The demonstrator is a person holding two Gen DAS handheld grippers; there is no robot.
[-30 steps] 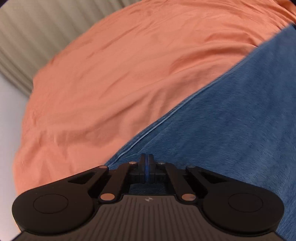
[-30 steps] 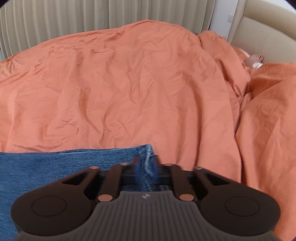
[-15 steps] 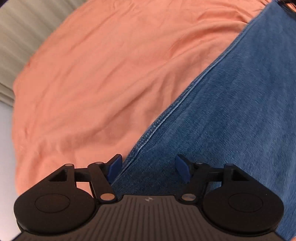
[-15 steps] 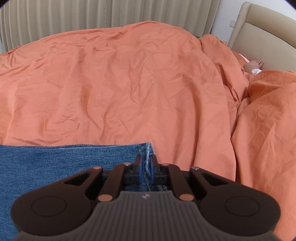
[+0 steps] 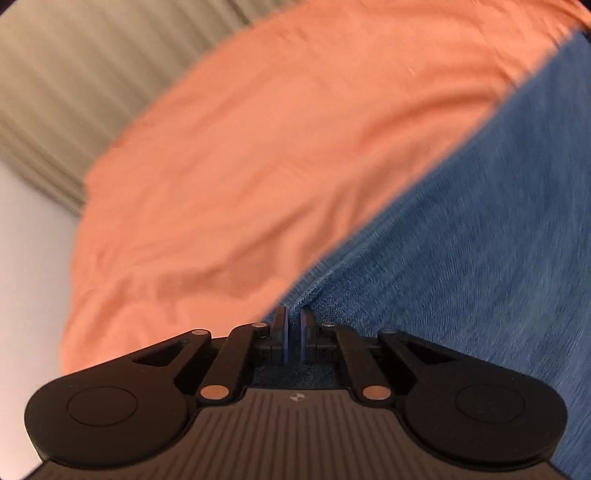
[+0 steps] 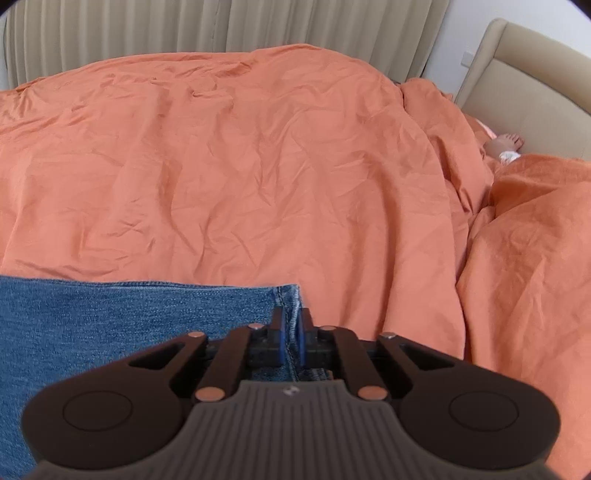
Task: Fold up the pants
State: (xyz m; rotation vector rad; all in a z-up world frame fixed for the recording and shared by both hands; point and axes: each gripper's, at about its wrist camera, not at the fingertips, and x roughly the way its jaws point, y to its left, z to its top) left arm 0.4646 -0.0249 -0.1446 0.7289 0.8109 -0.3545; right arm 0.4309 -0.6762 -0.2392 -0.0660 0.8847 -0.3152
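Two grippers are clamped on a pair of blue denim pants point(image 6: 110, 325) that is spread over an orange bedspread point(image 6: 258, 166) on a bed. In the right wrist view, the right gripper point(image 6: 291, 325) is seen pinched tight on the stitched hem at the corner of a leg, with the denim running off to the left and the seam caught between the blue pads. In the left wrist view, which is blurred, the left gripper point(image 5: 293, 325) is seen closed on the long edge of the pants point(image 5: 480, 240), where the cloth is gathered into a small ridge just ahead of the pads; the denim fills the right side and the bedspread point(image 5: 240, 166) the left. Pale pleated curtains point(image 6: 221, 26) are seen behind the bed, a beige padded headboard point(image 6: 524, 85) at the right, and a bare foot point(image 6: 506, 142) beside the bunched bedspread.
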